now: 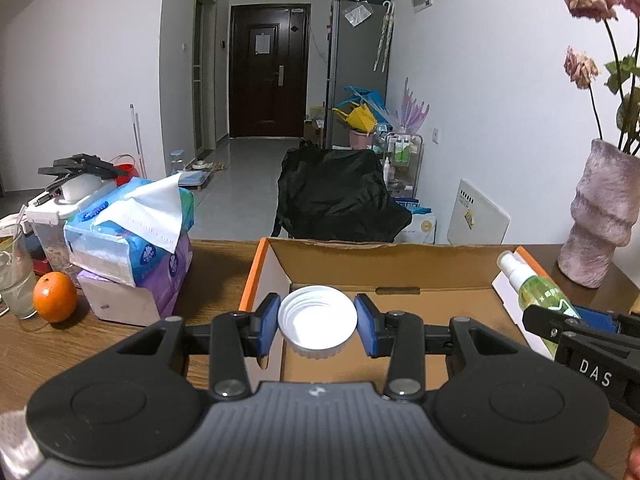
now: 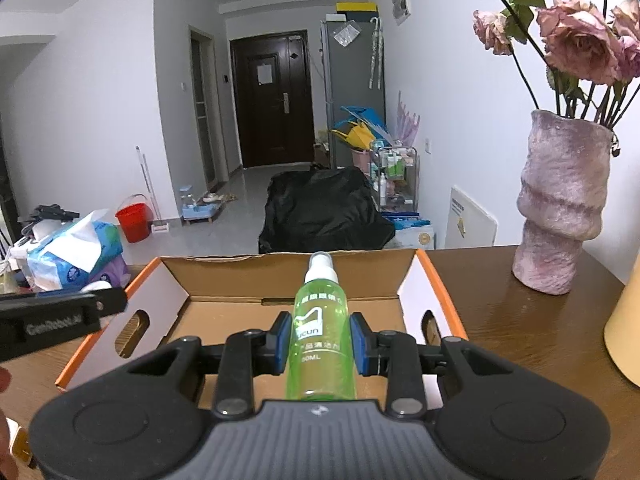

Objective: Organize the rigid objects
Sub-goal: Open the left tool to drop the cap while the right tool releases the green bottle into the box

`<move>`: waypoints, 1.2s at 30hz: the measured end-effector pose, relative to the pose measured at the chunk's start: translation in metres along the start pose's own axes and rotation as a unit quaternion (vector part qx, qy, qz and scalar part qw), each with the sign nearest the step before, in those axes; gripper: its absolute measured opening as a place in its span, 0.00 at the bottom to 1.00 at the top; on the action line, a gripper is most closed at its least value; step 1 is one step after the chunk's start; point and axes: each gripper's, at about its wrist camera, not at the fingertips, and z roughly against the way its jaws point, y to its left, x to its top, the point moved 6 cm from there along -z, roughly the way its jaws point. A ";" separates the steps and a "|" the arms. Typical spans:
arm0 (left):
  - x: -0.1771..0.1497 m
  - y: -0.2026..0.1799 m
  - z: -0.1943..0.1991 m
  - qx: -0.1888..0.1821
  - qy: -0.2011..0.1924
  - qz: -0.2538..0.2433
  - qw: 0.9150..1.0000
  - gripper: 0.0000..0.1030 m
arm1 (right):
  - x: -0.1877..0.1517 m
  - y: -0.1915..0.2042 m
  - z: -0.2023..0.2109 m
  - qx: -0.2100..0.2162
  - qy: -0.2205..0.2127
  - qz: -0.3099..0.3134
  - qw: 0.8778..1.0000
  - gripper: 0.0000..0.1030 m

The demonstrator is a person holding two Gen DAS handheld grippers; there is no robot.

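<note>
My left gripper (image 1: 317, 327) is shut on a white ribbed lid (image 1: 317, 322), open side up, held over the left part of an open cardboard box (image 1: 394, 266) with orange edges. My right gripper (image 2: 320, 339) is shut on a green spray bottle (image 2: 320, 344) with a white cap, pointing forward over the same box (image 2: 224, 276). The bottle (image 1: 538, 292) and right gripper (image 1: 572, 330) also show at the right of the left wrist view. The left gripper's arm (image 2: 60, 316) shows at the left of the right wrist view. The box floor looks bare.
On the wooden table (image 1: 216, 264): stacked tissue packs (image 1: 132, 248), an orange (image 1: 55, 297), a glass (image 1: 16, 280) at the left; a pink vase (image 2: 560, 204) with dried roses and a yellow object (image 2: 628, 328) at the right. A black-covered chair (image 2: 324, 212) stands beyond the table.
</note>
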 end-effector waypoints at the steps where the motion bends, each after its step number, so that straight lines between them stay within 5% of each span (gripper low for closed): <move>1: -0.001 0.000 -0.002 0.001 0.001 0.000 1.000 0.40 | -0.001 0.001 -0.001 0.000 -0.002 0.002 1.000 0.29; 13: -0.008 -0.007 -0.010 -0.013 0.012 -0.009 1.000 0.41 | -0.010 -0.003 -0.016 -0.017 0.013 -0.002 1.000 0.29; 16: -0.011 -0.013 -0.011 -0.018 0.018 -0.022 0.999 0.55 | -0.010 -0.004 -0.016 -0.016 0.012 -0.010 1.000 0.29; 18: -0.011 -0.014 -0.009 -0.006 0.015 -0.027 1.000 0.78 | -0.008 -0.007 -0.015 -0.025 0.010 -0.017 0.999 0.51; 19: -0.010 -0.014 -0.007 0.001 0.011 -0.027 1.000 0.86 | -0.007 -0.009 -0.013 -0.031 0.009 -0.020 0.999 0.77; 20: -0.009 -0.013 -0.006 0.006 0.008 -0.025 1.000 0.90 | -0.006 -0.010 -0.011 -0.034 0.002 -0.023 0.999 0.90; 23: -0.008 -0.008 -0.004 0.014 0.009 -0.017 1.000 1.00 | -0.003 -0.012 -0.006 -0.044 -0.005 -0.019 0.999 0.90; 36: -0.008 -0.005 -0.002 0.025 0.015 -0.013 1.000 1.00 | -0.003 -0.016 -0.003 -0.043 0.006 -0.032 0.999 0.96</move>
